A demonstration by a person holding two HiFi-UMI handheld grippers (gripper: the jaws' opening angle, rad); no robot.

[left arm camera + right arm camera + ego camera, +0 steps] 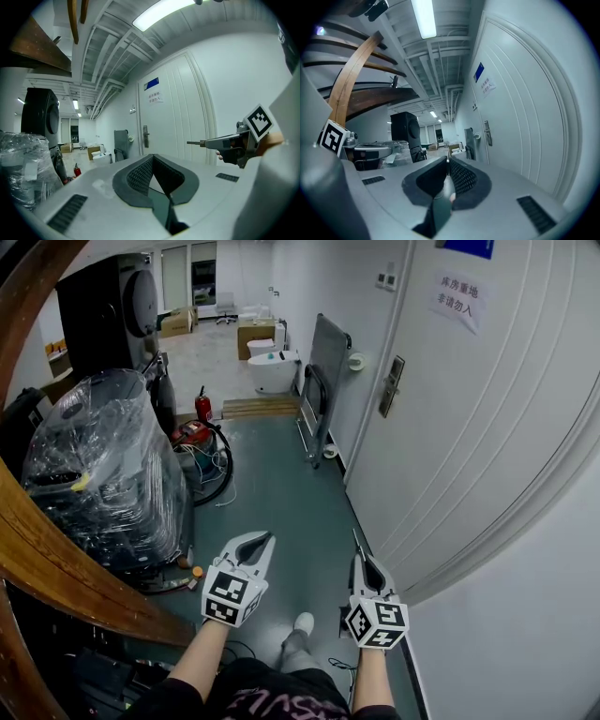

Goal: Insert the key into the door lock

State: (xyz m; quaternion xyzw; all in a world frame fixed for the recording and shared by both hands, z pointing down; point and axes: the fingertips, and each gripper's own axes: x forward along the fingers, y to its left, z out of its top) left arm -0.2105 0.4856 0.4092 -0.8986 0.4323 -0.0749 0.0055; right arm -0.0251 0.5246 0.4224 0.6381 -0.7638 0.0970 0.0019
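Note:
The white door [469, 427] fills the right side of the head view, and its metal handle and lock plate [390, 385] lie well ahead of both grippers. My right gripper [359, 557] is shut on a thin metal key [356, 542] that sticks forward past its tips. In the left gripper view the key [194, 143] points toward the door, with the lock plate [146, 137] far behind it. The key tip [448, 155] shows between the closed pads in the right gripper view, where the lock plate [487, 132] stands off to the right. My left gripper [269, 537] is shut and holds nothing.
A plastic-wrapped machine [103, 465] and a curved wooden beam [56, 568] crowd the left. A folded grey trolley [323, 381] leans on the wall just before the door. Further back are a red fire extinguisher [202, 407] and a white toilet [272, 369]. A paper notice [457, 298] hangs on the door.

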